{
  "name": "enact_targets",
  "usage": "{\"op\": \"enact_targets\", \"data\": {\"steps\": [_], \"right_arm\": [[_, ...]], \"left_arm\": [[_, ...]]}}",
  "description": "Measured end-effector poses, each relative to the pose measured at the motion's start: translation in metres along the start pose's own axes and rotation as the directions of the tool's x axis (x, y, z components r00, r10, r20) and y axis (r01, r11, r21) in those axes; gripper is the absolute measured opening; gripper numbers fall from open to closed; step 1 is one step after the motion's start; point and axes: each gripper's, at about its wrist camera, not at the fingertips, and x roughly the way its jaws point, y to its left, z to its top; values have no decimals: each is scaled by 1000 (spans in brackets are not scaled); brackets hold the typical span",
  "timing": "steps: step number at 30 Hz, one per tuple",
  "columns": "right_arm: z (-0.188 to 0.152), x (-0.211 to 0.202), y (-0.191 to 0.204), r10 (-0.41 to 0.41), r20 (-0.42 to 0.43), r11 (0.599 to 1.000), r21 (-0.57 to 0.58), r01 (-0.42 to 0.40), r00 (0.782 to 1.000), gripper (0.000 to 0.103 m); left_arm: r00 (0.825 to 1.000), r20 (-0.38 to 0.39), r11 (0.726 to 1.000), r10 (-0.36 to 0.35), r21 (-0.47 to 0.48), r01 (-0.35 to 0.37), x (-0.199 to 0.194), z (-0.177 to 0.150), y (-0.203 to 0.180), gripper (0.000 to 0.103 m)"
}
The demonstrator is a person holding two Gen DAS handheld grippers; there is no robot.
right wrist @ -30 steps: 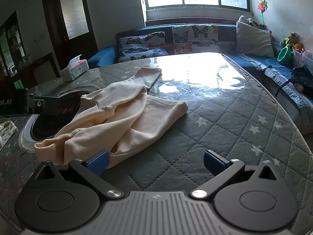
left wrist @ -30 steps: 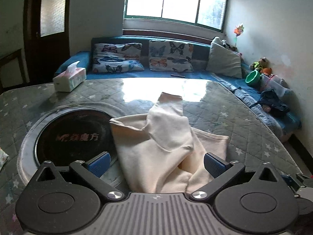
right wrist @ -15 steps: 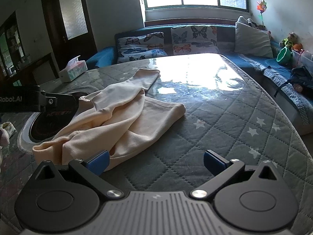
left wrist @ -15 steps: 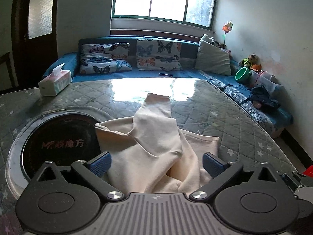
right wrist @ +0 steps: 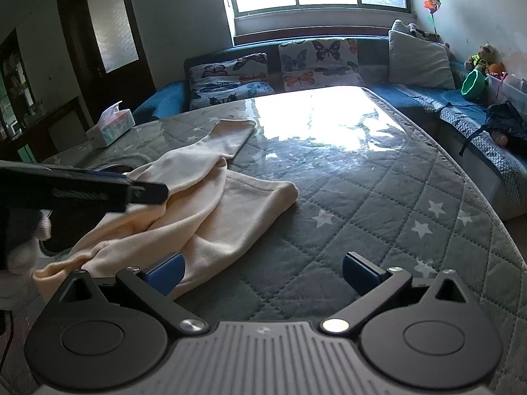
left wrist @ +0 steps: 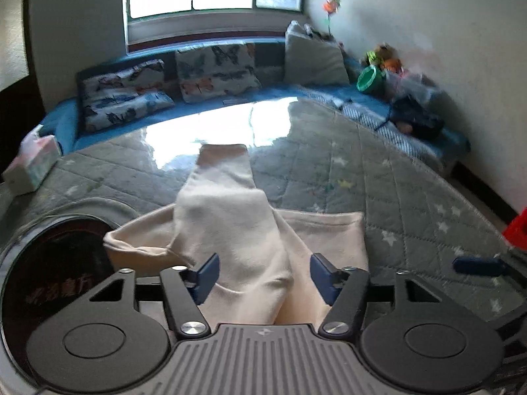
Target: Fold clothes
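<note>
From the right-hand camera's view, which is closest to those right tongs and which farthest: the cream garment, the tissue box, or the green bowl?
1. Cream garment: nearest, on the quilted table just ahead of the right tongs, toward their left finger.
2. Tissue box: farther, at the table's far left edge.
3. Green bowl: farthest, on the blue sofa at the far right, beyond the table.

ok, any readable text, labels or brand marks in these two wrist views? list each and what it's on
Pale lettering on the round black glass panel set into the table: there, but too blurred to read.
Printed tissue box: no legible text, only a pattern.
Small emblem on the grey ribbed gripper housing: a logo mark, no letters.
Nothing else reads as text.
</note>
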Motion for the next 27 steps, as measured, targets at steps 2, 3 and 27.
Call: {"op": "enact_targets", "data": {"steps": [2,3,27], "right_arm": [[3,3,-2,-1,-1,1000,-4,1,1000,102],[5,4,-3,-1,-1,1000,-8,1,1000,100],[61,106,33,234,-134,965,-84,-247,963,49]], "left_arm": [[1000,-24,1000,-4,4,4,10,1,3,52],[999,-37,1000,-10,3,10,14,0,6,45],[996,85,964,32,-267,-8,-59,-45,89,8]]}}
